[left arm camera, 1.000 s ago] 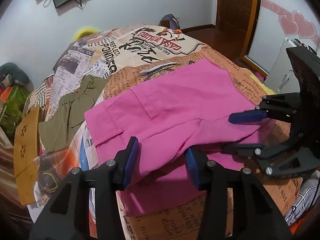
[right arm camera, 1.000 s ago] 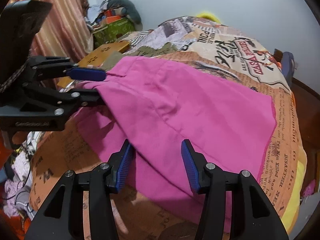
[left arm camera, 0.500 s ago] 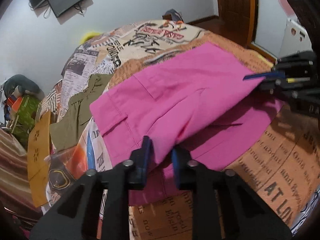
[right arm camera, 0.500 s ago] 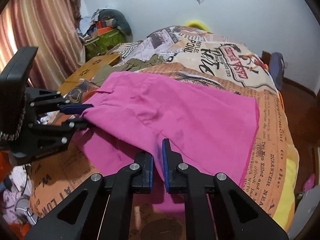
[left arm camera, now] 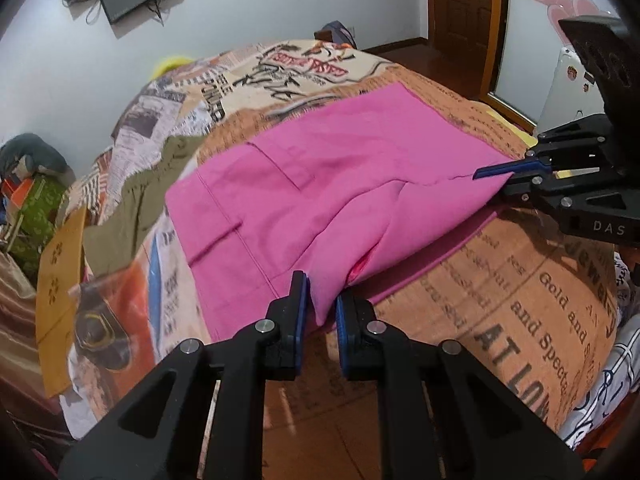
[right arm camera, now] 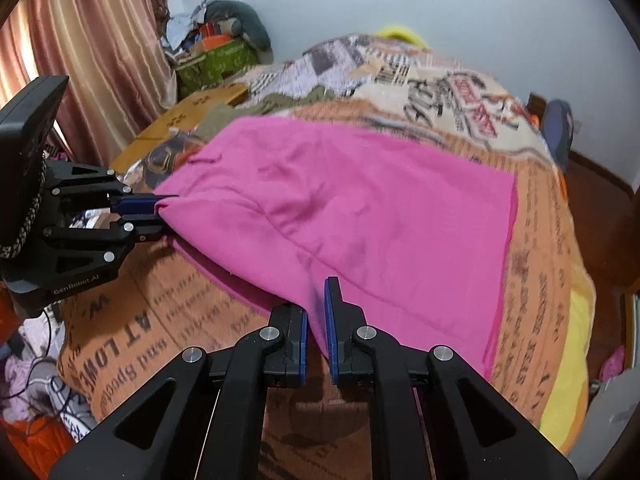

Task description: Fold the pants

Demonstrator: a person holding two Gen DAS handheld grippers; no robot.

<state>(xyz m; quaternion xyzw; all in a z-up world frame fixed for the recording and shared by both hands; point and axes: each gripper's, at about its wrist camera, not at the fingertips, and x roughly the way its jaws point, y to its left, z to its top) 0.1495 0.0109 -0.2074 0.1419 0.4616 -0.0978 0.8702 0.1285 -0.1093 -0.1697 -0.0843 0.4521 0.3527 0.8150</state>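
Observation:
Pink pants (left arm camera: pixel 320 184) lie spread on the bed (left arm camera: pixel 520 304), their near edge lifted off the cover. My left gripper (left arm camera: pixel 322 300) is shut on a fold of that edge near the waistband side. My right gripper (right arm camera: pixel 317 320) is shut on the same raised edge further along, toward the leg end. Each gripper shows in the other's view: the right gripper (left arm camera: pixel 496 172) pinches the cloth at the right, the left gripper (right arm camera: pixel 156 204) pinches it at the left. The pants (right arm camera: pixel 360 200) sag between the two grips over a lower pink layer.
An olive garment (left arm camera: pixel 132 200) and a tan cardboard sheet (left arm camera: pixel 60 264) lie on the bed's left side. A curtain (right arm camera: pixel 80 40) and a pile of clutter (right arm camera: pixel 216 48) stand beyond. A wooden door (left arm camera: pixel 464 4) and bare floor lie to the right.
Both grippers went from open around the pants' near edge to shut on it. The edge now hangs lifted between them, and the left gripper has shifted along the bed.

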